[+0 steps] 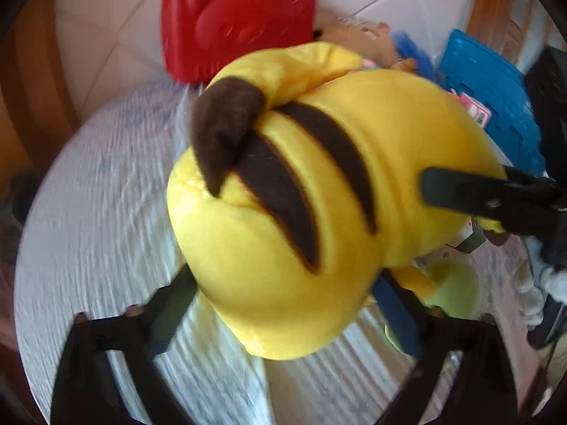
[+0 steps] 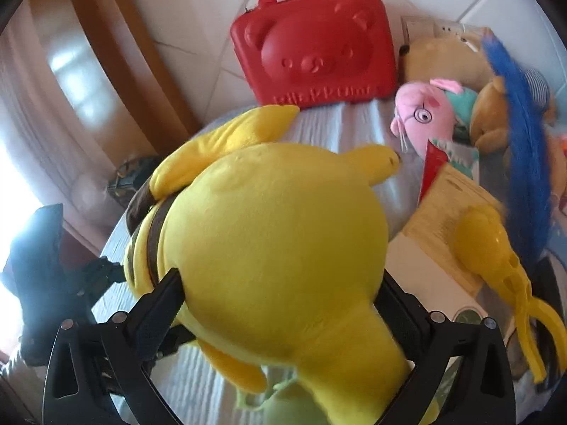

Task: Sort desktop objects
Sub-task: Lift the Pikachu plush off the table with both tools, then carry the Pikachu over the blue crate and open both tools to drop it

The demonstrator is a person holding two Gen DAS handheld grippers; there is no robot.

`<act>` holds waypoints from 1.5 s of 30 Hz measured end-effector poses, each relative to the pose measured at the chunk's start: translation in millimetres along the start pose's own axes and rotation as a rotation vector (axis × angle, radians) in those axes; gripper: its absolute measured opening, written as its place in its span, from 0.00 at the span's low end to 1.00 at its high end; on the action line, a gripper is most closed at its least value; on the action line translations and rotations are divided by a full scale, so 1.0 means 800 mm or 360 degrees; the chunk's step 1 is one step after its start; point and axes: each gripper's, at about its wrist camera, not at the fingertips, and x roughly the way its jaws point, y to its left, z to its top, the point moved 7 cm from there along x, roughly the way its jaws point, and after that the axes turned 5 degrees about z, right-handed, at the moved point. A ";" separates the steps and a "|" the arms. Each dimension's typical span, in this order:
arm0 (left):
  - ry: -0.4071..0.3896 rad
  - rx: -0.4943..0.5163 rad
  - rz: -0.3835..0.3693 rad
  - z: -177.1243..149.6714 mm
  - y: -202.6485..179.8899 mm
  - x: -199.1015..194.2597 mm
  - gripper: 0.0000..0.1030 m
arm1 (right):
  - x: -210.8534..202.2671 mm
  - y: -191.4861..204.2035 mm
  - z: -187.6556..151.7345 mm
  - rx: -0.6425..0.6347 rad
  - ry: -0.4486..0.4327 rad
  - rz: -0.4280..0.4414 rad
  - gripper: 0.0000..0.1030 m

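Observation:
A big yellow plush toy (image 1: 319, 184) with brown stripes and a brown-tipped ear fills both views, above the white-clothed table (image 1: 99, 212). My left gripper (image 1: 283, 304) has its fingers pressed on either side of the plush's lower end. My right gripper (image 2: 280, 304) also clamps the plush (image 2: 269, 233) between its two fingers. In the left wrist view the right gripper's black finger (image 1: 460, 191) lies against the plush's right side.
A red bear-face plastic case (image 2: 315, 46) stands at the back by the tiled wall. A pink plush (image 2: 425, 113), a brown plush, a blue feather (image 2: 521, 134), a yellow plastic scoop (image 2: 496, 248), a box and a blue tray (image 1: 496, 95) crowd the right side.

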 end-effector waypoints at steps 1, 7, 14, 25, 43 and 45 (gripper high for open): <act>-0.0019 0.0026 0.0016 0.000 -0.003 -0.001 0.85 | -0.001 0.001 0.000 -0.0019 -0.0017 -0.0012 0.96; -0.0114 0.0084 0.0072 0.006 -0.009 -0.030 0.79 | -0.029 0.020 -0.001 -0.0129 -0.0187 -0.0052 0.86; -0.0297 0.0152 0.0096 0.031 -0.022 -0.108 0.79 | -0.093 0.054 0.019 -0.0185 -0.0405 -0.0045 0.85; -0.0530 0.0288 0.0009 0.054 -0.086 -0.247 0.79 | -0.246 0.100 0.022 -0.0196 -0.0666 -0.0208 0.85; -0.0754 0.0320 -0.0080 0.099 -0.350 -0.329 0.79 | -0.511 -0.018 -0.018 -0.0316 -0.0884 -0.0378 0.85; -0.0765 0.0324 -0.0087 0.105 -0.384 -0.327 0.79 | -0.535 -0.041 -0.025 -0.0322 -0.0893 -0.0391 0.86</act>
